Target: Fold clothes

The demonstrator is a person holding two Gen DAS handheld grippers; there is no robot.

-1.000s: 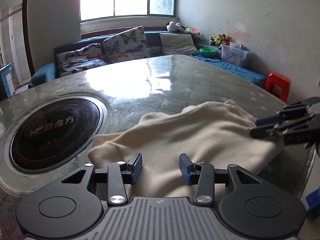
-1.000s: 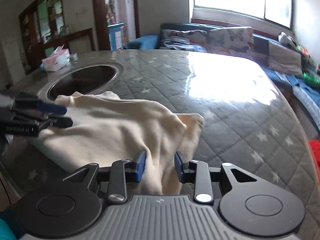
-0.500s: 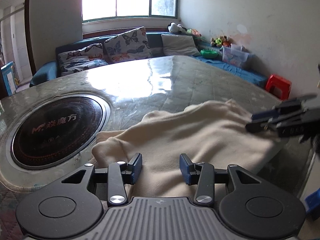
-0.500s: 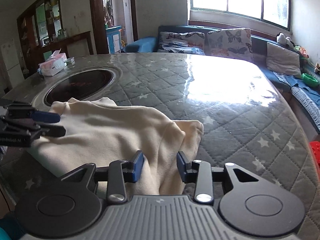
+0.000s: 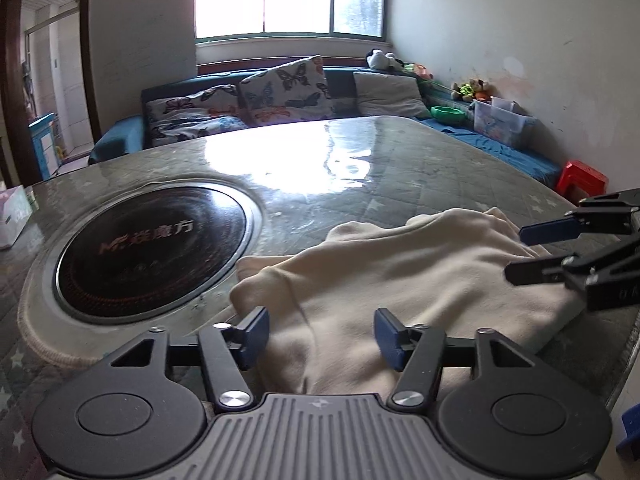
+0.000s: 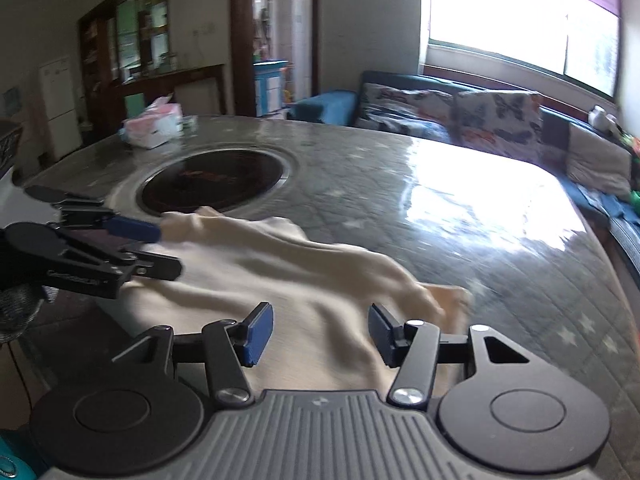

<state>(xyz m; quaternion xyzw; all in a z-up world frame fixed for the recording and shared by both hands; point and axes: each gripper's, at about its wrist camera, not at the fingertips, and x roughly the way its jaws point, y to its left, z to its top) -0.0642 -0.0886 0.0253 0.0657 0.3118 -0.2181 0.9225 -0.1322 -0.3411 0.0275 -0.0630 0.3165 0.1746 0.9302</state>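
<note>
I see cream garment [image 5: 420,276], grey star-quilted table [image 6: 460,248], black cooktop disc [image 5: 152,240] (grey rim), butterfly-print cushions [image 5: 288,92], red stool [image 5: 584,178], blue gripper pads [image 5: 252,334].

garment [image 5: 420,280]: soft matt cream cloth | table [image 5: 400,168]: quilted star fabric under glossy clear cover | hob [image 5: 150,244]: glossy black glass, metal ring | grippers: matt black plastic, blue pads [image 5: 252,332]
</note>
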